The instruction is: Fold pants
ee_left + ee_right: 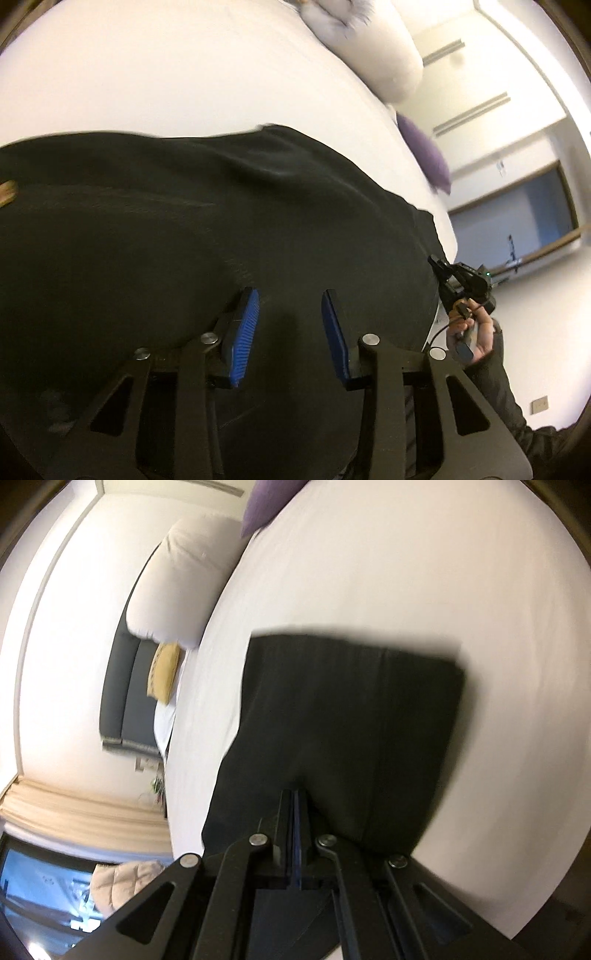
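The black pants (207, 229) are lying on the white bed (166, 74), the right gripper (297, 797) pinching their edge to lift a fold — the left gripper (290, 306) hovering, jaws apart, holding nothing.

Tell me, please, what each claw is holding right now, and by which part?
The right claw is shut on the black pants, pinching the near edge of the fabric. The left claw is open above the pants and holds nothing.

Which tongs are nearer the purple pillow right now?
Left. The left tongs hover open over the pants, toward the purple pillow; the right tongs pinch the pants farther away.
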Demonstrator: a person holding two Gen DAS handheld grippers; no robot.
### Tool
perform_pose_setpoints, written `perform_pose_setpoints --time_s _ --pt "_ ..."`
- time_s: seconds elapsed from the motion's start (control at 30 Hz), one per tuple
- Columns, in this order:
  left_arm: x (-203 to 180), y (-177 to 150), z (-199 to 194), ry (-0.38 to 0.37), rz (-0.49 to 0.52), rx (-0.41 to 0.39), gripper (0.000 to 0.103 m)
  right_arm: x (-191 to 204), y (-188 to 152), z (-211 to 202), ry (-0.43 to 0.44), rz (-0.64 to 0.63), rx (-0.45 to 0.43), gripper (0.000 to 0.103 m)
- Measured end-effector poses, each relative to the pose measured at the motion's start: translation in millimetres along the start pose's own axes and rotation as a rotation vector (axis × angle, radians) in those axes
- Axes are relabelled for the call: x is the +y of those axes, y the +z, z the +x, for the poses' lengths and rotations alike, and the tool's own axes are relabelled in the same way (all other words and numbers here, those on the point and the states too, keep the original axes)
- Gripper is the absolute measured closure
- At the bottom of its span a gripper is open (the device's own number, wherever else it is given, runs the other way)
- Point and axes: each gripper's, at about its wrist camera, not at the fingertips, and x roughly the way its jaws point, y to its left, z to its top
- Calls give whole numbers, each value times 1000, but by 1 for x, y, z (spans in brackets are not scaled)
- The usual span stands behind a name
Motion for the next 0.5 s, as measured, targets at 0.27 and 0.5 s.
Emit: perform_pose_setpoints --time_s 0.27,0.5 --pt "41 -33 -63 68 -43 -70 64 -12 38 -60 -71 -27 -152 59" --pt "29 -36 -88 118 -51 -112 50 -19 16 -134 -20 -49 -225 32"
